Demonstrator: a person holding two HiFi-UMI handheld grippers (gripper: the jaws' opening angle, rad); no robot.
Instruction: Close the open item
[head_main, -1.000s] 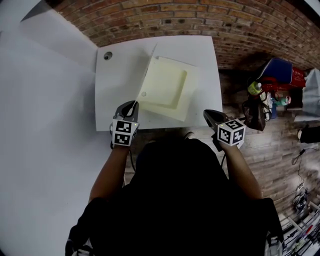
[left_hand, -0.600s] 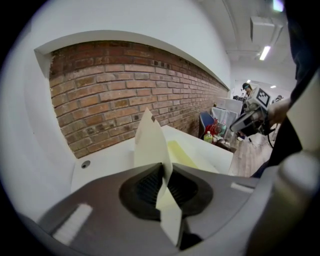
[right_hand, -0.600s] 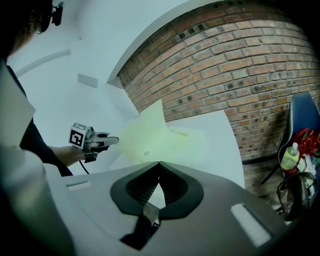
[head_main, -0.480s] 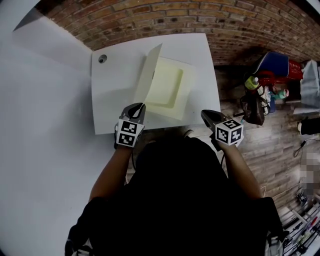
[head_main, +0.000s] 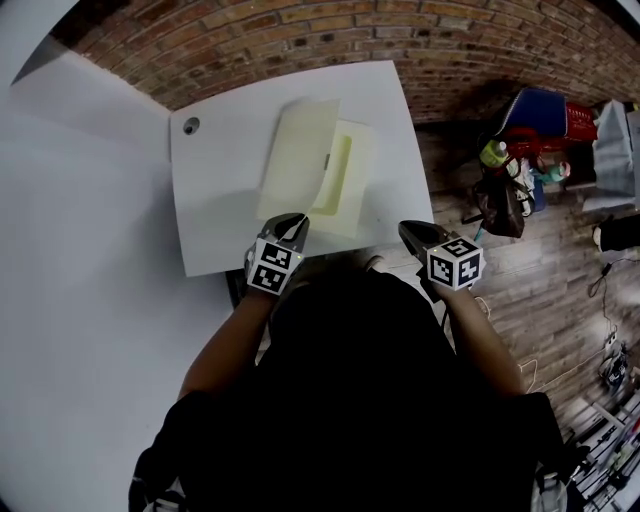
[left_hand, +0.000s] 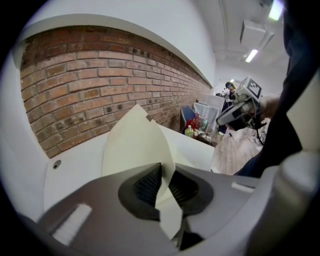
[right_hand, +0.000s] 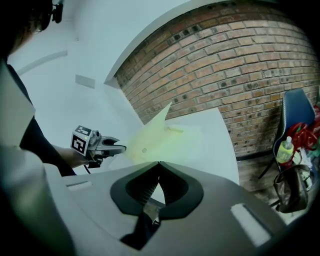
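A flat pale-yellow box lies on the white table (head_main: 215, 200), its shallow base (head_main: 347, 180) to the right. Its lid (head_main: 296, 160) leans over the base, partly covering it. My left gripper (head_main: 291, 228) grips the lid's near corner. In the left gripper view the lid (left_hand: 132, 142) runs between the pads of that gripper (left_hand: 166, 170), whose jaws have just been opening a little. My right gripper (head_main: 408, 232) hovers at the table's near right edge, apart from the box, shut and empty (right_hand: 159, 165).
A round cable hole (head_main: 190, 125) sits in the table's far left corner. A brick wall (head_main: 300, 30) runs behind the table. To the right stand a chair with bags (head_main: 530, 125) and a green bottle (head_main: 489, 153) on a wooden floor.
The lid has swung from nearly upright over to the right, down toward the base. My left gripper moved right and lower with it. The right gripper stayed put.
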